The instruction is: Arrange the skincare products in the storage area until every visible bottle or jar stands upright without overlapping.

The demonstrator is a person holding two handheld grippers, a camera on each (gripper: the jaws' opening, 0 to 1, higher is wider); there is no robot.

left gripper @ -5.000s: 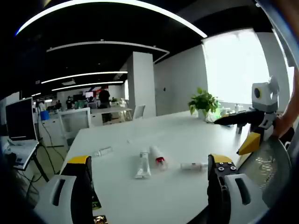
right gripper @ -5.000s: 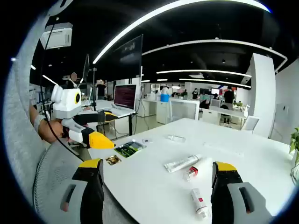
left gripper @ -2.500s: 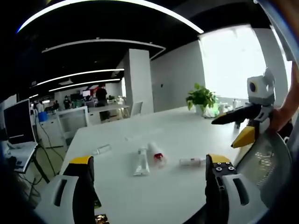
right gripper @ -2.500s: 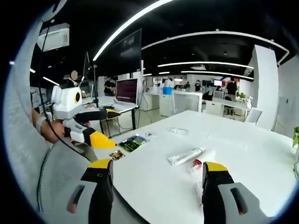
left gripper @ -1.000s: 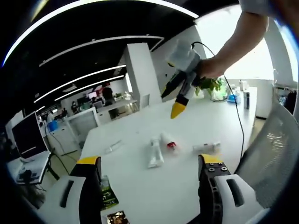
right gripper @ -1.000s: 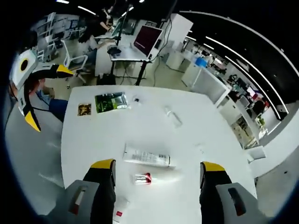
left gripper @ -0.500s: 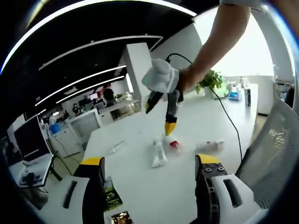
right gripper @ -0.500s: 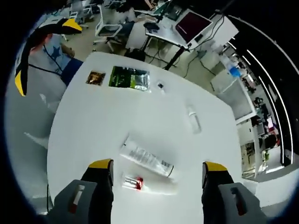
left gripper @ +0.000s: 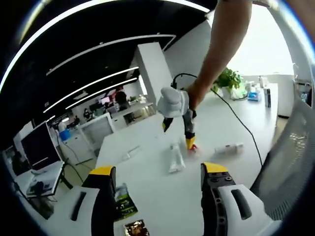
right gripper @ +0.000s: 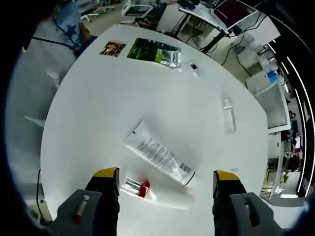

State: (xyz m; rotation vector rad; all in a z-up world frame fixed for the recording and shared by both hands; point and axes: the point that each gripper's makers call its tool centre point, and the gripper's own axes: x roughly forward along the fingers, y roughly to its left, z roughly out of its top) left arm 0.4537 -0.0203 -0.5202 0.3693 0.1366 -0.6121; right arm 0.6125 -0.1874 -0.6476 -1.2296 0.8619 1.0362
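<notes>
Right hand-held gripper (right gripper: 167,184) gapes above red-capped bottle (right gripper: 147,191); tube (right gripper: 158,152) beside.

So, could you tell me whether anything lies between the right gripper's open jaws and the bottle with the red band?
Nothing visible does. The right gripper is open above the bottle with the red band, which lies on its side between the jaws on the white table. The white tube lies just beyond it, not in the path.

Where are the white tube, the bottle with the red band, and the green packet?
white tube (right gripper: 160,156), right gripper view, middle of its printed body
red-banded bottle (right gripper: 141,188), right gripper view, on the red band
green packet (right gripper: 155,51), right gripper view, centre of the pouch
</notes>
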